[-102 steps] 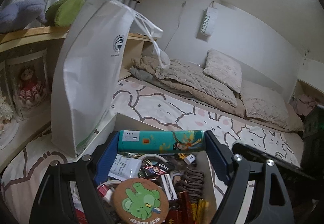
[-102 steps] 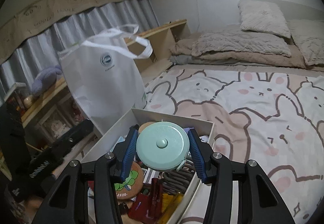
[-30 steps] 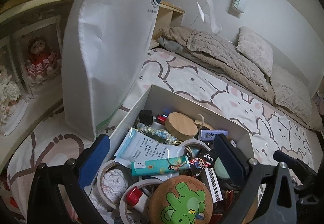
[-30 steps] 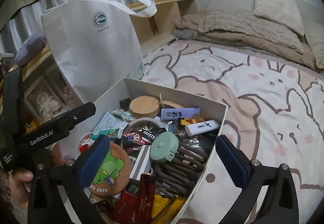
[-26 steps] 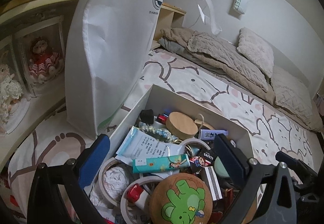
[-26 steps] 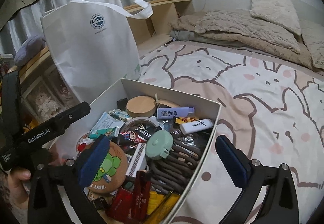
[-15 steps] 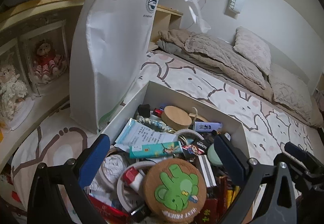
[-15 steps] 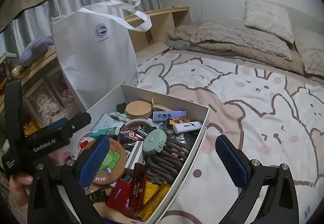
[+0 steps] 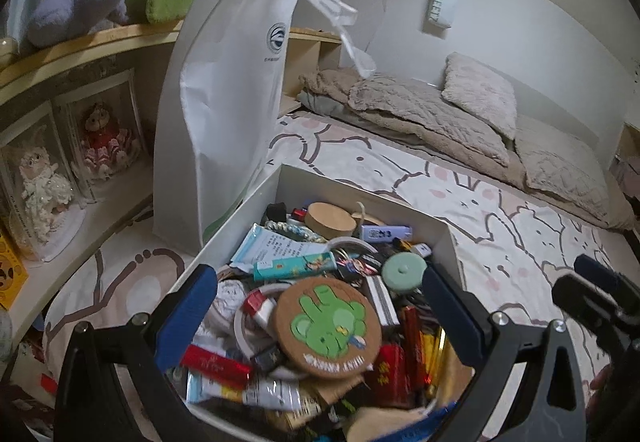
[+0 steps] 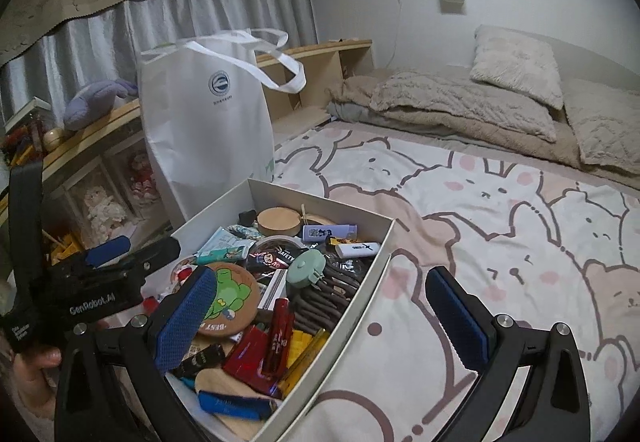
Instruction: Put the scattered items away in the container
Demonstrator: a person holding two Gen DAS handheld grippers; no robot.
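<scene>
Left wrist view: our left gripper (image 9: pixel 316 306) fills the bottom of the frame, its blue-padded fingers (image 9: pixel 188 312) spread wide apart and holding nothing. Between and just beyond them, in the lower centre, sits the white box (image 9: pixel 256 202), the container, crowded with small items. A round cork coaster with a green bear (image 9: pixel 326 328) lies on top, nearest the fingers. Beyond it we see a teal carton (image 9: pixel 294 266), its long axis running left to right across the frame, and a mint round case (image 9: pixel 402 274) toward the right finger. A white tote bag (image 9: pixel 224 122) stands just beside the box's left wall. The bed (image 9: pixel 500 226), with its bunny-print cover, stretches to the upper right, and we see no loose items on it. Our right gripper (image 9: pixel 592 294) shows at the right edge, beside the box.

Right wrist view: our right gripper (image 10: pixel 320 306) is also spread wide and empty. Its left finger overlaps the box (image 10: pixel 360 290) in the frame, while its right finger hangs over bare bed cover (image 10: pixel 500 242). The box lies lower left of centre, its long axis running from the lower centre toward the upper left. The left gripper (image 10: pixel 112 262) hovers at the box's left side, nearer the contents. We judge the tidying nearly or fully done, since nothing scattered shows in either view.
</scene>
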